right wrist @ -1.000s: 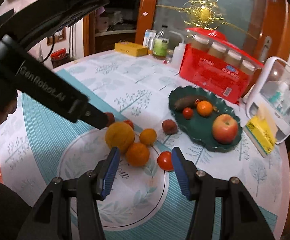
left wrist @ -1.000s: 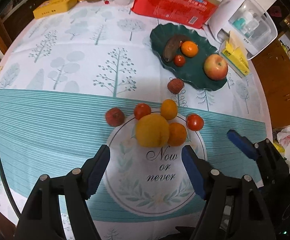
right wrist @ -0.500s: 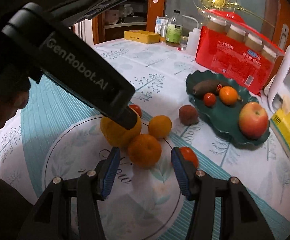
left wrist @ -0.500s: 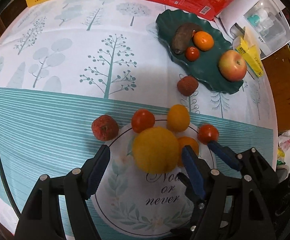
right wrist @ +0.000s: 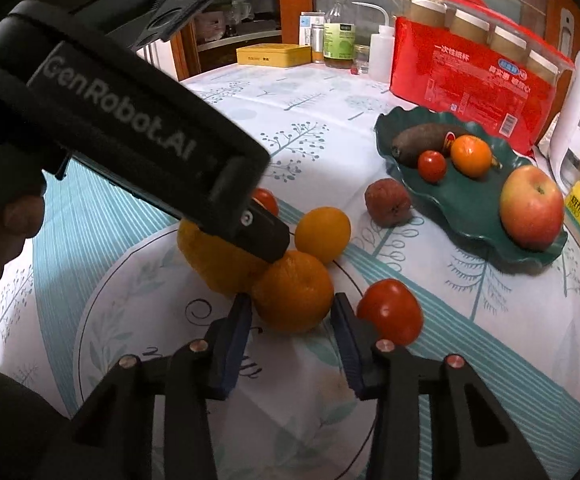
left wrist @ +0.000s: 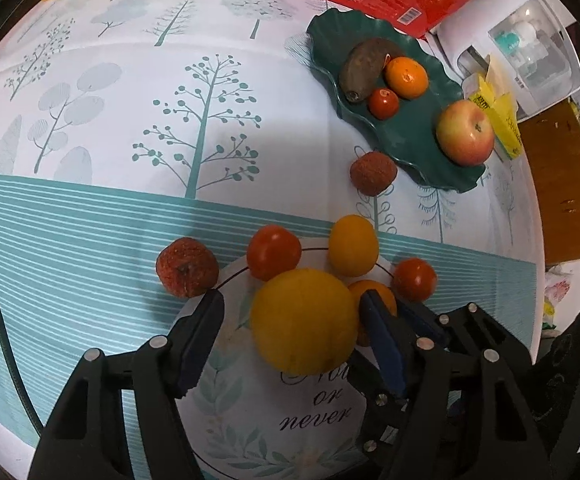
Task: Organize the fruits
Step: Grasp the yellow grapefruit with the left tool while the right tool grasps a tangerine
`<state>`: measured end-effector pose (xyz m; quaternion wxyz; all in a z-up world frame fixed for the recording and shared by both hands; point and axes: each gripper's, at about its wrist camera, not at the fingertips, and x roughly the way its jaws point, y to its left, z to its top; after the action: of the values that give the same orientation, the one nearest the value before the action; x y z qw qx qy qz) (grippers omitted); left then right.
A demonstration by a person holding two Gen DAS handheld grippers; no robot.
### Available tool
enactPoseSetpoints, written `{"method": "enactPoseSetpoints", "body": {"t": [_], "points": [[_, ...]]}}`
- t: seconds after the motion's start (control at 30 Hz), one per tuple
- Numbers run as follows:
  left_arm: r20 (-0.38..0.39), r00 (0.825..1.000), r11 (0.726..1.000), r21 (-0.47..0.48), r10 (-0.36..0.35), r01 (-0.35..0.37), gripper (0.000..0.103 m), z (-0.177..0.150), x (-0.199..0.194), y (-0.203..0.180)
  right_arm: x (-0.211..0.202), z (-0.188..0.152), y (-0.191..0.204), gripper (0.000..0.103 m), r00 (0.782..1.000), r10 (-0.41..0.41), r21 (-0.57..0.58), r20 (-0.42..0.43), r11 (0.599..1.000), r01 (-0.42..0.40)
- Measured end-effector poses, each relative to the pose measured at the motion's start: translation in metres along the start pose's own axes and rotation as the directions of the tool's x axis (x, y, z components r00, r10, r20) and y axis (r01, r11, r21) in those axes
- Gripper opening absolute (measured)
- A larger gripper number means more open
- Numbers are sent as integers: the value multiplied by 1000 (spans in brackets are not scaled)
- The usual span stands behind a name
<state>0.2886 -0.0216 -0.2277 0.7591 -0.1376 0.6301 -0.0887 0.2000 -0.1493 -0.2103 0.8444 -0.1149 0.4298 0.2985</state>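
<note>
The surface (left wrist: 90, 208) is being covered by a tree-print cloth. A green plate (left wrist: 410, 148) near its right edge is carrying an apple (left wrist: 465, 132). The large yellow fruit (left wrist: 304, 322) at the near edge is being straddled by the left hand-held gripper (left wrist: 290, 320), jaws closing, one finger apart from it. The orange (right wrist: 293, 292) beside it is being bracketed by the right hand-held gripper (right wrist: 290, 322), jaws closing, contact unclear.
</note>
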Motion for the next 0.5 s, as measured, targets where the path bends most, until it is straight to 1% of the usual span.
{"method": "enactPoseSetpoints", "body": {"t": [0.13, 0.3, 0.37, 0.43, 0.5], "points": [[2, 1000, 999, -21, -31, 31, 64, 0, 1, 4, -1, 0, 0, 39, 1000, 3, 15, 6, 1000, -3], [0, 997, 997, -41, -71, 71, 61, 0, 4, 9, -1, 2, -3, 38, 1000, 4, 43, -3, 999, -4], [4, 995, 995, -43, -95, 95, 55, -1, 3, 8, -1, 2, -3, 38, 1000, 1, 58, -9, 998, -1], [5, 994, 993, -41, -108, 108, 51, -2, 4, 8, -2, 2, -4, 38, 1000, -7, 72, -20, 997, 8], [6, 994, 993, -40, -113, 114, 50, -2, 3, 7, -4, 2, -5, 38, 1000, -9, 93, -24, 996, 11]]}}
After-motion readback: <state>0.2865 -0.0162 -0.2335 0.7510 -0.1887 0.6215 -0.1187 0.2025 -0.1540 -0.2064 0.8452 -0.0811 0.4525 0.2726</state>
